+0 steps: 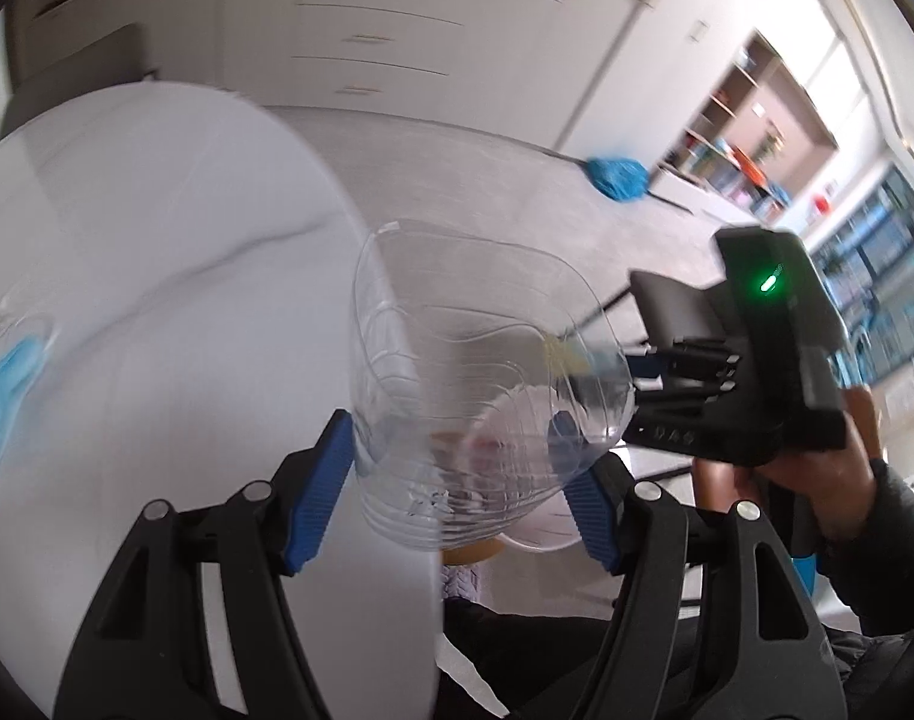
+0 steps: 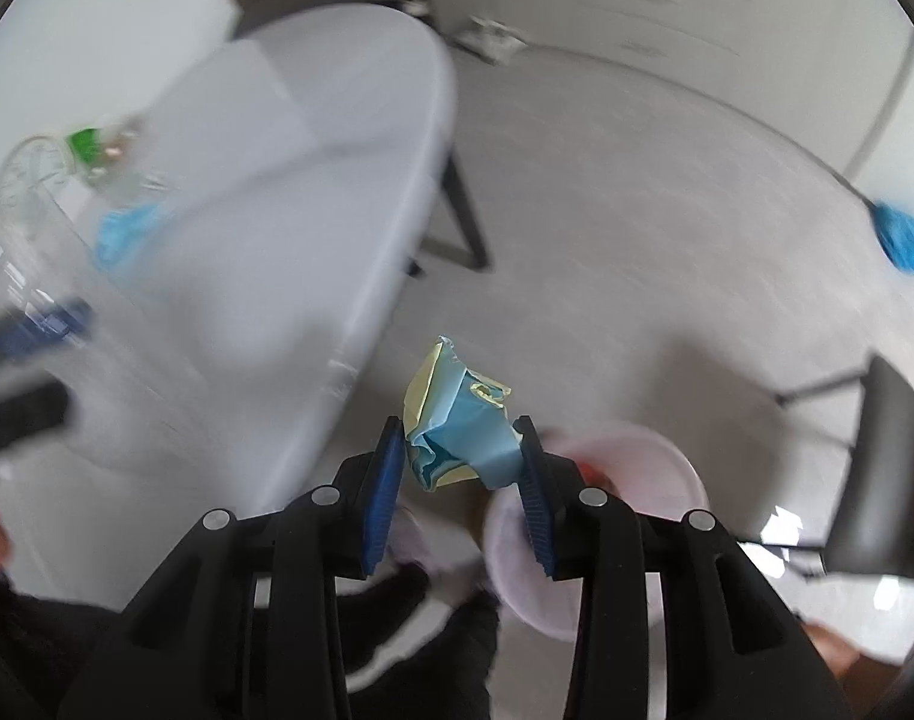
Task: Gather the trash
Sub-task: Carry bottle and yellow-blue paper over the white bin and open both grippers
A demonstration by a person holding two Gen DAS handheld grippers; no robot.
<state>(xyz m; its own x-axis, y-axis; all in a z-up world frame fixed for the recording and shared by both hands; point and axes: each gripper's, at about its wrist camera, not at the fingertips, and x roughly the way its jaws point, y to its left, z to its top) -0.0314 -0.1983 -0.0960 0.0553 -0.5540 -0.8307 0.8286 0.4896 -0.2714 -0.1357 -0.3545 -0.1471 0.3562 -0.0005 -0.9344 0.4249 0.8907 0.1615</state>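
My left gripper (image 1: 451, 438) is shut on a clear ribbed plastic container (image 1: 475, 360), its blue pads pressing on both sides, just past the edge of the white round table (image 1: 157, 240). My right gripper (image 2: 458, 450) is shut on a crumpled blue and yellow paper (image 2: 451, 396) over the floor. A pale round bin (image 2: 637, 480) stands on the floor just below and right of that paper; through the clear container the bin's rim (image 1: 541, 540) also shows. A hand holds the right gripper's black housing (image 1: 757, 360) beside the container.
On the table (image 2: 277, 180) lie a blue crumpled wad (image 2: 127, 228), a green-capped bottle (image 2: 85, 144) and a clear cup (image 2: 28, 174). A blue mop (image 2: 901, 234) lies on the grey floor. A dark chair (image 2: 883, 468) stands right of the bin.
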